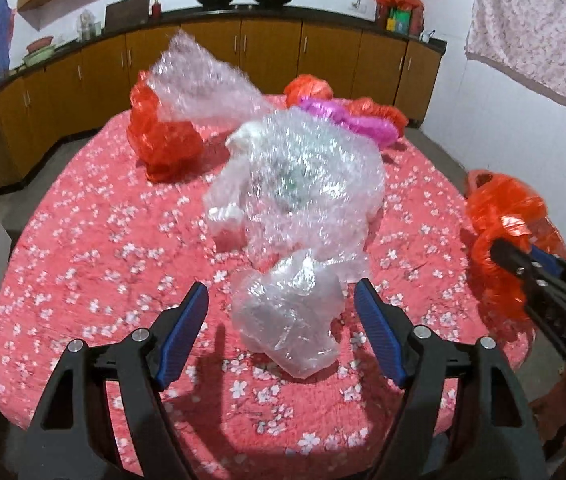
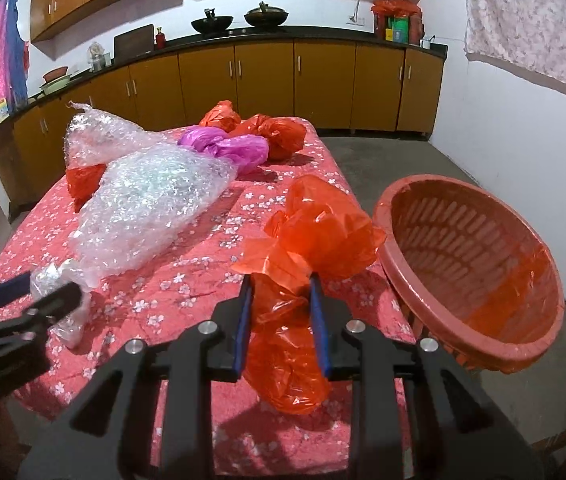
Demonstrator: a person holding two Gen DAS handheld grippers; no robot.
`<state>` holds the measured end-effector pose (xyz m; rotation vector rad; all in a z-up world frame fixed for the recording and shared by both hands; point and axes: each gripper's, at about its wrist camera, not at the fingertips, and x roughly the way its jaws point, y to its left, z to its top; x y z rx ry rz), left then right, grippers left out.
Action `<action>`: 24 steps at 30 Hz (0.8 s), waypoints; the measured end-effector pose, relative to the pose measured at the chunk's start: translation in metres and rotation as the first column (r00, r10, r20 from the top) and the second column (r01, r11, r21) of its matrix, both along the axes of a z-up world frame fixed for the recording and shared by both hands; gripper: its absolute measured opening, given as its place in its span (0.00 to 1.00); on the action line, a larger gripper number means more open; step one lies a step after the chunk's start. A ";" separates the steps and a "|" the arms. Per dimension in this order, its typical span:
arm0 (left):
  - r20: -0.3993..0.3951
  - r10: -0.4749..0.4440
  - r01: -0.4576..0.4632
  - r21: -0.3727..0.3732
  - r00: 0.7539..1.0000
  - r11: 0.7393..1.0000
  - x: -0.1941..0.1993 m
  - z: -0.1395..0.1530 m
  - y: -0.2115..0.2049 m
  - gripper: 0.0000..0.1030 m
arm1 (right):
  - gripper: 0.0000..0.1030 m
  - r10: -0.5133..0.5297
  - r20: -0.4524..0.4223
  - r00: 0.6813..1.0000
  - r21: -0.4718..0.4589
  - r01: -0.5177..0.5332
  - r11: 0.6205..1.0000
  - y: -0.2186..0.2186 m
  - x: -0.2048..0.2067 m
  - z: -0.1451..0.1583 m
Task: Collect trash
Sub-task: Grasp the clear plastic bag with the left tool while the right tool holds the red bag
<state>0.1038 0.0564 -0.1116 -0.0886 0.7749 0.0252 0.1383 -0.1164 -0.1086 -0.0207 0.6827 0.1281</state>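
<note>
Kitchen table, pink floral cloth [image 1: 83, 280]; no legible writing. Left gripper [image 1: 283, 320] spread around crumpled clear plastic bag [image 1: 291, 320]; right gripper [image 2: 281, 300] clamping crumpled red plastic bag [image 2: 307, 240]; slotted red plastic basket [image 2: 471, 264] adjacent.

No readable text anywhere.
The packets on the far counter [image 2: 397, 22] perhaps carry print, too blurred to read.

Four red plastic bags [image 2: 315, 240] appear in the kitchen scene: three on the flowered table [image 2: 187, 300] and one clamped in a gripper. Alongside lie two bubble-wrap pieces [image 2: 151, 208], one purple bag [image 2: 231, 148], one small clear bag [image 1: 287, 312] and one red basket [image 2: 471, 276].
</note>
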 end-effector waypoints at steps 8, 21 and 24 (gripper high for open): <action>-0.013 0.001 0.000 0.011 1.000 1.000 0.009 -0.008 0.002 0.43 | 0.26 0.006 0.003 1.000 0.006 -0.006 1.000 0.000 -0.001 0.002; 0.057 0.038 -0.040 0.021 0.998 0.999 0.004 0.020 0.021 0.39 | 0.26 0.013 0.024 1.000 0.034 -0.014 0.999 0.003 -0.002 0.013; 0.073 0.047 -0.049 0.018 0.996 0.999 0.003 0.027 0.024 0.39 | 0.26 0.021 0.038 0.999 0.042 -0.023 0.999 0.004 -0.004 0.018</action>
